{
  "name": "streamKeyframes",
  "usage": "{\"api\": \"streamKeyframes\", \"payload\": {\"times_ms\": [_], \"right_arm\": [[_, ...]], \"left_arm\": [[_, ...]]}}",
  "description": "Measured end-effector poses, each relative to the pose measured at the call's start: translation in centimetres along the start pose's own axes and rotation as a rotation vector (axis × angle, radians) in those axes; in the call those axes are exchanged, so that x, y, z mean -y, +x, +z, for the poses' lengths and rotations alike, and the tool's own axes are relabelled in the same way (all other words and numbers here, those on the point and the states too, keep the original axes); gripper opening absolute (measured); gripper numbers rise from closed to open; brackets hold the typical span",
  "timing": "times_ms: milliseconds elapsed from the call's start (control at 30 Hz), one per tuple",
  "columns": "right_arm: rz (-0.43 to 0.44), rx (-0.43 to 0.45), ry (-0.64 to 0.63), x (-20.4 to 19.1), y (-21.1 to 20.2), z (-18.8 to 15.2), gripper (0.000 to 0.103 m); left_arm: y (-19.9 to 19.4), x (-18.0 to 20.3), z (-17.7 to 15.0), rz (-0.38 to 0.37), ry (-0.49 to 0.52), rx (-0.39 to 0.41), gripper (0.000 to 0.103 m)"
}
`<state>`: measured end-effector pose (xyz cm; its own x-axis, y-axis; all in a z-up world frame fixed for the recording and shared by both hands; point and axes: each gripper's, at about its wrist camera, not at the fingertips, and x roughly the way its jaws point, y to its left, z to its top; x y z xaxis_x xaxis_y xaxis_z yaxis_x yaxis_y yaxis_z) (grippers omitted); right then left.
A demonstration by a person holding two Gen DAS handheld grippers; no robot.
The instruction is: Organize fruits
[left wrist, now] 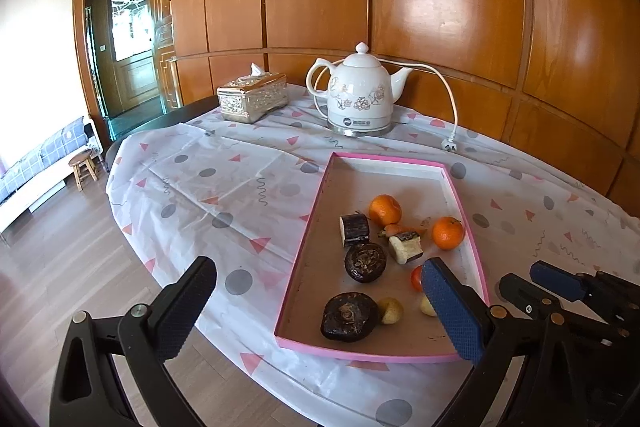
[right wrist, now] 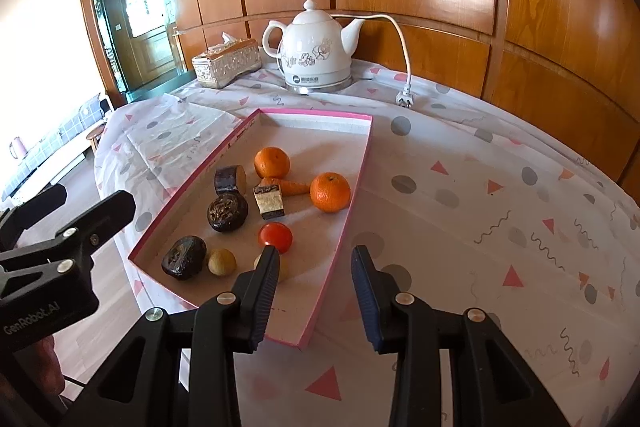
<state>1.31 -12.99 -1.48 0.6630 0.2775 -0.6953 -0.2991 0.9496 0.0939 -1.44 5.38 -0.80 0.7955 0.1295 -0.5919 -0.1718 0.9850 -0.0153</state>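
Observation:
A pink-rimmed tray point(left wrist: 306, 235) point(right wrist: 360, 163) lies on the table. In it are two oranges point(left wrist: 385, 209) point(left wrist: 448, 233), a red tomato point(right wrist: 275, 237), a small carrot point(right wrist: 290, 186), two dark round fruits point(left wrist: 365, 262) point(left wrist: 349, 316), two cut dark-skinned pieces point(left wrist: 354, 229) point(left wrist: 406, 247) and two pale small round fruits point(left wrist: 390, 310) point(right wrist: 221, 261). My left gripper point(left wrist: 320, 311) is open and empty over the tray's near end. My right gripper point(right wrist: 316, 295) is open and empty above the tray's near right corner. The left gripper also shows in the right wrist view point(right wrist: 76, 223).
A white electric kettle point(left wrist: 360, 95) with its cord and plug point(left wrist: 449, 145) stands at the back by the wood-panelled wall. A silver tissue box point(left wrist: 253, 97) sits at the back left. The patterned tablecloth point(left wrist: 208, 187) covers a rounded table; the floor lies to the left.

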Motion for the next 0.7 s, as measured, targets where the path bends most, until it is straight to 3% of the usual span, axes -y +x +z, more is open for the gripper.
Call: {"api": "streamKeyframes", "payload": {"times_ms": [700], "right_arm": [[0.001, 0.012, -0.021, -0.68, -0.33, 0.21, 0.038]], "left_arm": [[-0.11, 0.00, 0.04, -0.006, -0.006, -0.002, 0.103]]}}
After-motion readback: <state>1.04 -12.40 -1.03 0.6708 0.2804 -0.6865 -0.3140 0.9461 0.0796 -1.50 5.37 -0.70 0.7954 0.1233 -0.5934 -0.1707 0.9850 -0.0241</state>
